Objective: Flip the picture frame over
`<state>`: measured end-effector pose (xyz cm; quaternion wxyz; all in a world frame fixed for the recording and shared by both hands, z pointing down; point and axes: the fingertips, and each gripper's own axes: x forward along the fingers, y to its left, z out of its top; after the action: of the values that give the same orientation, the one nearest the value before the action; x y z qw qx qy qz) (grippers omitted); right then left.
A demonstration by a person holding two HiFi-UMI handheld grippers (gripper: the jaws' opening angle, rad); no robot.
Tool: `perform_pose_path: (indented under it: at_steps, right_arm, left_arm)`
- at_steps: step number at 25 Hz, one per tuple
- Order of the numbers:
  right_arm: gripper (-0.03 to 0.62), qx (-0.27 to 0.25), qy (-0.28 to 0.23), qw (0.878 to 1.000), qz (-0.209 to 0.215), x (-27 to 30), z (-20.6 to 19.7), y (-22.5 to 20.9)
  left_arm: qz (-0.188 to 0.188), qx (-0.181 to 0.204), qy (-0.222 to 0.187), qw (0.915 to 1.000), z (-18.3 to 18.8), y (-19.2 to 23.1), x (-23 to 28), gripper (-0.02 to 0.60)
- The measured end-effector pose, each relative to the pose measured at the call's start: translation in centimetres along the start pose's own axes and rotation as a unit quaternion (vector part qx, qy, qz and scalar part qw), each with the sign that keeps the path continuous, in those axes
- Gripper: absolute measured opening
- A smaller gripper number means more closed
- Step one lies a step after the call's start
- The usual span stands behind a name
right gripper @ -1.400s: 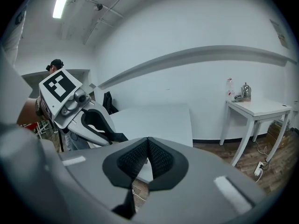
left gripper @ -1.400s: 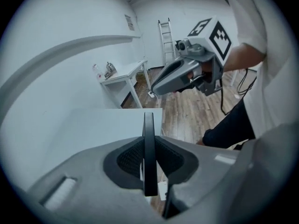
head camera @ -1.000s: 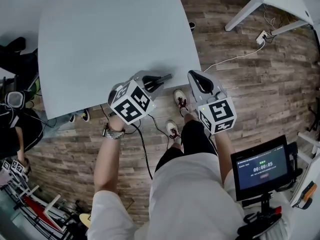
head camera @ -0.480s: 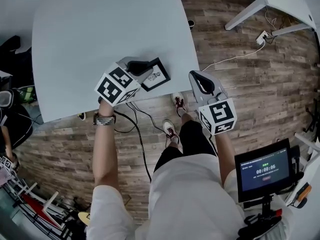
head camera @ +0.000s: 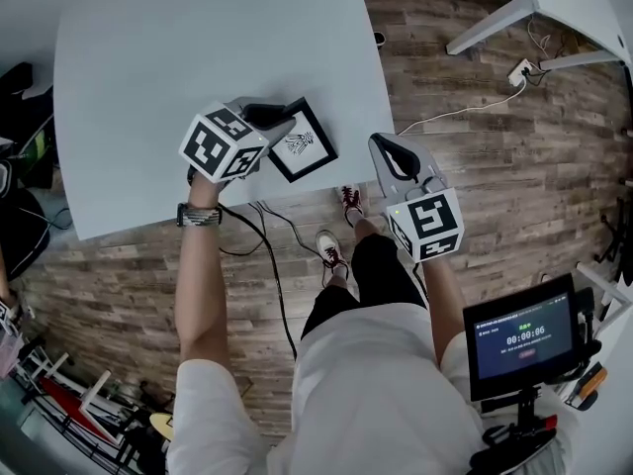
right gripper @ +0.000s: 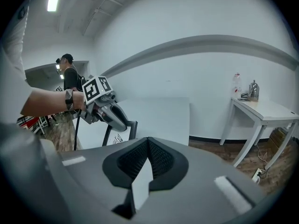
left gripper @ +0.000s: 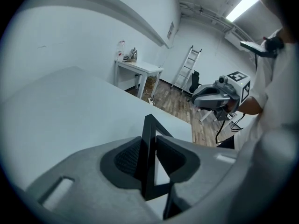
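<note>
Picture frame (head camera: pixel 305 144) rests print-up at the near edge of the table (head camera: pixel 198 47). The left gripper (head camera: pixel 280 117) jaws have just been opening, with the frame's edge between them. Finish the release, then withdraw without dragging it. The right gripper (head camera: pixel 384 148), pressed together and empty, hangs just off the table's near edge.

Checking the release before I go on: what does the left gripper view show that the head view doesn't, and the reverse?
Only the left gripper view: the picture frame's black edge standing between the left hand-held gripper's pads, whose jaws have just been opening, with a thin gap on one side; also a ladder. Only the head view: the frame's drawing and the timer screen. Both: the grey table and the right hand-held gripper, beside the table's corner.
</note>
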<state>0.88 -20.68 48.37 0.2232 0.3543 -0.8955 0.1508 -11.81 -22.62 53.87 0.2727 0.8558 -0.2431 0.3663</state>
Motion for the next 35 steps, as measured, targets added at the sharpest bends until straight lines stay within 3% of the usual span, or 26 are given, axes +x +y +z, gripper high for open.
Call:
perform_pose_path:
  at_steps: [6, 11, 16, 21, 25, 28, 30, 35]
  right_arm:
    - [0.002, 0.007, 0.013, 1.000, 0.006, 0.3, -0.7, 0.3]
    - [0.002, 0.014, 0.020, 1.000, 0.011, 0.5, -1.0, 0.6]
    - [0.002, 0.013, 0.023, 1.000, 0.011, 0.6, -1.1, 0.5]
    - [0.002, 0.015, 0.027, 0.999, 0.011, 0.5, -1.4, 0.5]
    - [0.002, 0.015, 0.030, 0.999, 0.013, 0.6, -1.5, 0.7]
    - [0.002, 0.013, 0.030, 0.999, 0.012, 0.7, -1.4, 0.6]
    - [0.002, 0.011, 0.029, 0.999, 0.010, 0.8, -1.2, 0.4]
    - [0.002, 0.007, 0.022, 1.000, 0.004, 0.9, -0.6, -0.3]
  left_arm:
    - [-0.022, -0.040, -0.011, 0.9989, -0.8, 0.7, 1.0, 0.112]
    - [-0.019, -0.055, -0.002, 0.9983, -2.0, 0.9, 2.6, 0.129]
    - [-0.002, -0.027, 0.030, 0.9992, -3.4, 0.5, 3.4, 0.129]
    - [-0.007, -0.023, 0.021, 0.9995, -3.1, 0.0, 3.3, 0.129]
    - [0.011, 0.002, 0.022, 0.9997, -2.7, 0.1, 3.5, 0.140]
    - [0.021, 0.004, 0.024, 0.9995, -2.6, 0.5, 3.6, 0.213]
    - [0.031, 0.004, 0.018, 0.9994, -2.4, 0.9, 3.4, 0.218]
    - [0.097, 0.018, 0.001, 0.9952, -1.7, 2.6, 2.3, 0.218]
